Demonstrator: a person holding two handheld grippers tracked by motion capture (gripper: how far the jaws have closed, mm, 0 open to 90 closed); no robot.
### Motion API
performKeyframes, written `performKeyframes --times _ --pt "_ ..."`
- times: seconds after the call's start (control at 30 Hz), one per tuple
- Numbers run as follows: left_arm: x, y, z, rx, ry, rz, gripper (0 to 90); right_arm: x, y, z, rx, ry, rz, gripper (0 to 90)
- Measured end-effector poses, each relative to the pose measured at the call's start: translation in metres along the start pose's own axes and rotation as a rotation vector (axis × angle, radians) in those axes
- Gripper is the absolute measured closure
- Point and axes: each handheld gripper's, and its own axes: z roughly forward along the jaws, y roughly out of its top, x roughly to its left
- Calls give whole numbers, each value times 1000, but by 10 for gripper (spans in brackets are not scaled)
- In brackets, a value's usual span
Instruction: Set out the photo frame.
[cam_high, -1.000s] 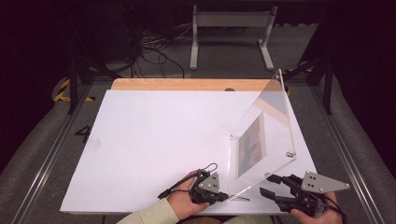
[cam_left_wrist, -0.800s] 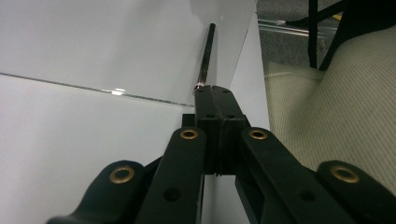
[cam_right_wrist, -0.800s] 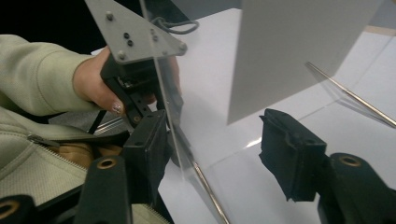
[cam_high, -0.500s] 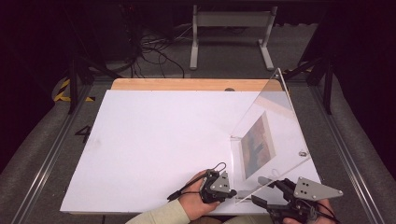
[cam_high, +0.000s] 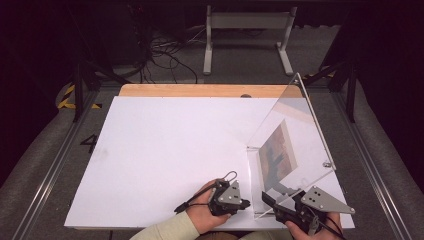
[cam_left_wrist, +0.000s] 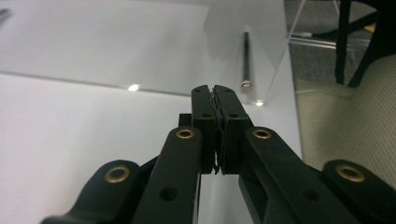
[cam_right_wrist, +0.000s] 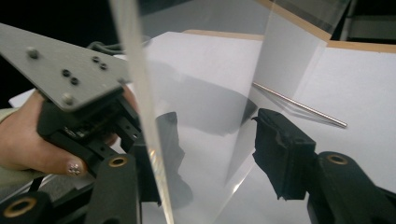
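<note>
A clear acrylic picture frame (cam_high: 300, 150) stands upright on the right of the white table (cam_high: 165, 150), with a picture (cam_high: 277, 152) inside it. My left gripper (cam_high: 246, 204) is shut just left of the frame's near corner; in the left gripper view its jaws (cam_left_wrist: 214, 100) meet with nothing visible between them, and a metal bolt (cam_left_wrist: 245, 60) of the frame lies ahead. My right gripper (cam_high: 272, 202) is at that same corner. Its jaws (cam_right_wrist: 215, 135) have just been closing and stand apart around the acrylic edge (cam_right_wrist: 140, 116), one finger (cam_right_wrist: 170, 140) seen through the sheet.
The table's near edge runs just under both hands. A wooden strip (cam_high: 200, 90) borders the far edge. Beyond it stand a metal stand (cam_high: 247, 35) and loose cables (cam_high: 165, 55) on the floor. Rails (cam_high: 50, 170) flank the table on both sides.
My right gripper has moved left to the frame's near corner. The frame's right side has swung a little to the right. The left gripper has edged slightly toward the frame.
</note>
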Motion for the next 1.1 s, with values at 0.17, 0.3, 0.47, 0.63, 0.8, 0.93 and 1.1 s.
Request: performKeyframes --times 0.17,0.3,0.47,0.63,0.8,0.93,1.1 --pt "17 -17 -36 -41 67 -69 856 8 5 4 18 -83 5 523" --pt "25 -28 -55 -56 100 -113 831 11 8 4 34 -117 -2 563" --pt "35 -45 -82 -95 148 -174 817 6 11 -4 34 -156 15 658" --pt "41 -57 -98 -107 183 -206 810 -8 15 -13 34 -218 22 776" --pt "47 -66 -109 -136 210 -248 804 -32 21 -22 46 -226 16 850" --pt "49 -70 -116 -147 230 -266 799 -43 28 -23 40 -203 56 854" --pt "54 -79 -126 -170 259 -302 795 -60 45 -25 44 -162 91 855"
